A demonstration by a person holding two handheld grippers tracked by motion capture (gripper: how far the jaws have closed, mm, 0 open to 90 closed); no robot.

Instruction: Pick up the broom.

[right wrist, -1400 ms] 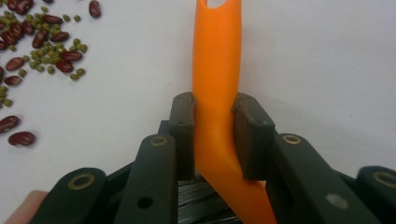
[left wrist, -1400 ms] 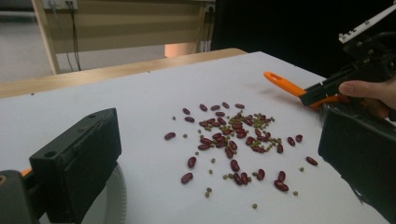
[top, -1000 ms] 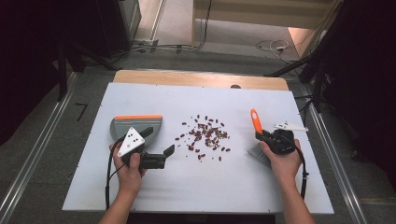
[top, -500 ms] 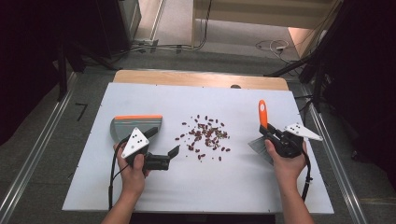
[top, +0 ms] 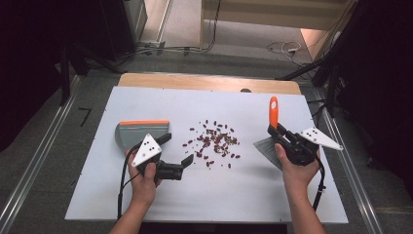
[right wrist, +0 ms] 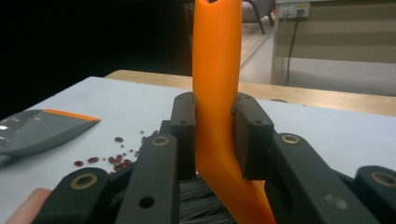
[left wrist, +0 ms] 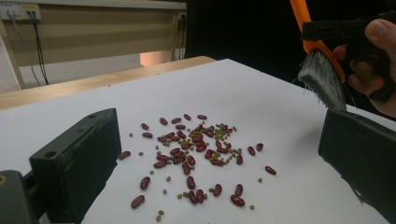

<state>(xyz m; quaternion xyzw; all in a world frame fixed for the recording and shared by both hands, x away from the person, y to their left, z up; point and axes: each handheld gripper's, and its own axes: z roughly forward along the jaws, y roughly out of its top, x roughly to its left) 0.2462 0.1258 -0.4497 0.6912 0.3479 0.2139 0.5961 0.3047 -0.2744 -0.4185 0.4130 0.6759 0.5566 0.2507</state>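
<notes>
Right tongs [top: 278, 132] clamp the brush's orange handle [top: 273, 111]; left tongs [top: 175, 157] gape open beside scattered beans [top: 213, 143].

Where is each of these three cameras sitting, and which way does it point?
High view: above the table's near side, looking forward and down; forearms, both hands show.
Left gripper view: on the left gripper, facing the beans; open jaws show.
Right gripper view: on the right gripper, facing the brush.
All share the beans.

No legible text, label or number anywhere.
</notes>
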